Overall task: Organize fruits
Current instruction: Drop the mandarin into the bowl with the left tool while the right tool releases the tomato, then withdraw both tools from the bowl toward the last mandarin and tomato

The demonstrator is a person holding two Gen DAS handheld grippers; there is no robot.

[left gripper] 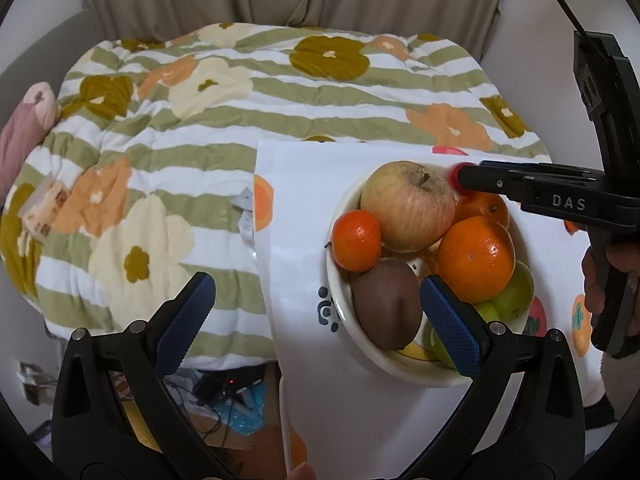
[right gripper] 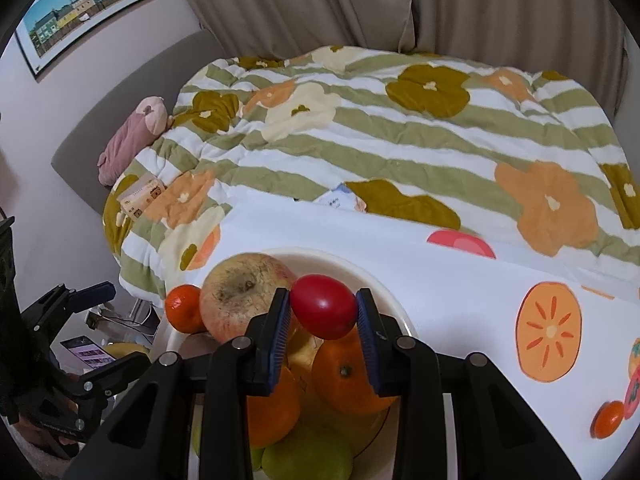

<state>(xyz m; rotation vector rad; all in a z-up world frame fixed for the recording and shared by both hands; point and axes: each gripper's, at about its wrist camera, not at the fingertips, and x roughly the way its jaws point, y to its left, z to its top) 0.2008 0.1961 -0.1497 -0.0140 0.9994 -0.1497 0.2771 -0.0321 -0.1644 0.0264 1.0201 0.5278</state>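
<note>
Soft, even indoor light filling both views, white counter glaring nearly blown out, a small highlight glinting on the red fruit, faint shadows pooling under the bowl, fisheye bending the edges into dark vignetted corners, bedspread blurring slightly.

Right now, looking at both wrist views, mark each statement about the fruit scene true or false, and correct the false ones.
1. A red fruit sits between the fingers of the right gripper. True.
2. The bowl is empty. False: it holds an apple, oranges and green fruit.
3. The left gripper has its fingers apart, holding nothing. True.
4. The bowl stands on bare wood. False: it stands on a white cloth printed with fruit.
</note>
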